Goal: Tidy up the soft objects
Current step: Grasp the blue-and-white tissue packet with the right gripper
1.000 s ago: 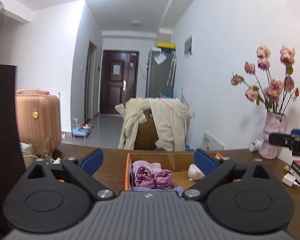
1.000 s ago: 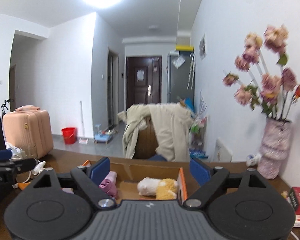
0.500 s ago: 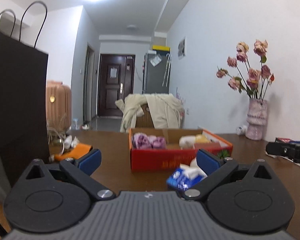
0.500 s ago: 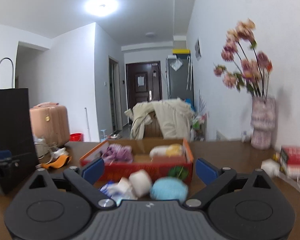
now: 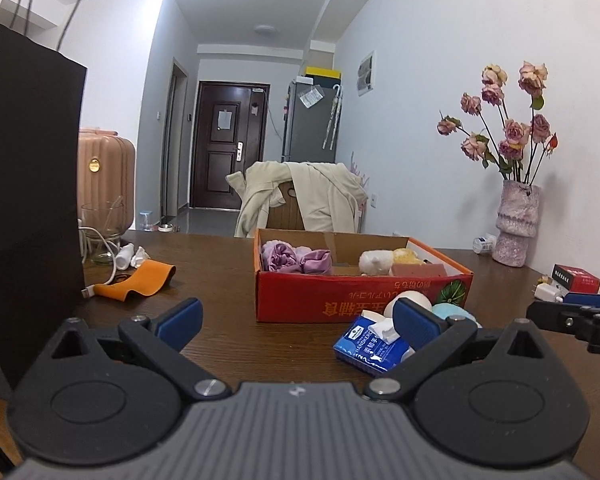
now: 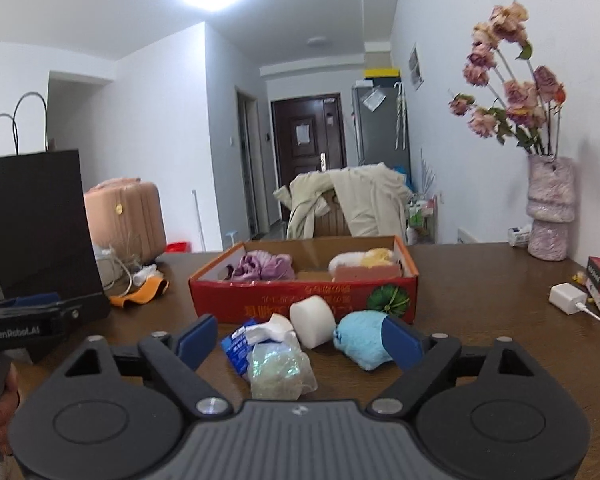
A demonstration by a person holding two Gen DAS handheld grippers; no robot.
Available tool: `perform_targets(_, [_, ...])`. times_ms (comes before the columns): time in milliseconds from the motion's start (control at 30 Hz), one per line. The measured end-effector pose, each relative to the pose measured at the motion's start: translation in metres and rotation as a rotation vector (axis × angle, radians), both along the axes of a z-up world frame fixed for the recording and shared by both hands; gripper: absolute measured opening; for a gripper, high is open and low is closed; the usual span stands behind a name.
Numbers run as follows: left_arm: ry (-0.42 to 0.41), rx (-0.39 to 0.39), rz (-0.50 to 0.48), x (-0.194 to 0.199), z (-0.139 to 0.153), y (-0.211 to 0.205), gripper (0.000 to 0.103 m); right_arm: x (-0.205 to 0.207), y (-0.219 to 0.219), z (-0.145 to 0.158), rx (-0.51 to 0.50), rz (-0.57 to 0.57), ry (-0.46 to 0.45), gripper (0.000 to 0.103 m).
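Both claws are hovering low over the brown tabletop [image 6: 480, 280], facing a red cardboard box [image 6: 300, 300] that is sitting toward 12 o'clock. The left claw [image 5: 296, 320] is standing spread, with only bare wood between its blue pads. The right claw [image 6: 300, 338] is also standing spread, its jaws having just been closing a little, and a small heap is lying between its pads without being pinched. In that heap a crinkly clear bag [image 6: 278, 368] is lying nearest the camera, a blue tissue pack [image 6: 236, 346] is lying at its 10 o'clock, a white foam cylinder [image 6: 312, 320] is standing at 12 o'clock just in front of the box wall, and a light blue plush [image 6: 362, 338] is lying at 2 o'clock, close against the right pad. Inside the box, purple fabric flowers [image 6: 262, 266] are resting at the left end and a white and yellow plush [image 6: 360, 258] with a pink sponge [image 6: 366, 272] at the right end. A black paper bag [image 6: 36, 224] is standing at 9 o'clock.
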State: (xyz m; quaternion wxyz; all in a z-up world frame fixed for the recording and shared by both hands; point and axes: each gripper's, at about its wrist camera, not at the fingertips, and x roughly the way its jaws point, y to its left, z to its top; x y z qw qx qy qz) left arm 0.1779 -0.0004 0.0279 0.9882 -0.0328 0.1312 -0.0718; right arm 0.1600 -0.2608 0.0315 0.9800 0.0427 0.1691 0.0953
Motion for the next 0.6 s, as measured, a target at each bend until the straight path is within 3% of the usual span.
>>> perform_targets(133, [0.028, 0.008, -0.023, 0.022, -0.005, 0.0, 0.103, 0.011, 0.005, -0.005, 0.022, 0.011, 0.028, 0.063])
perform_targets(267, [0.095, 0.047, -0.057, 0.054, -0.014, -0.002, 0.102, 0.027, 0.021, -0.015, 0.04, 0.093, 0.078, 0.042])
perform_targets(400, [0.144, 0.056, -0.123, 0.09, -0.023, -0.007, 0.089, 0.046, 0.044, -0.032, 0.051, 0.161, 0.143, 0.039])
perform_targets(533, [0.243, 0.03, -0.221, 0.133, -0.036, -0.017, 0.078, 0.071, 0.071, -0.055, 0.049, 0.241, 0.221, 0.039])
perform_targets(600, [0.288, 0.016, -0.256, 0.151, -0.043, -0.023, 0.066, 0.084, 0.079, -0.066, 0.036, 0.247, 0.251, 0.038])
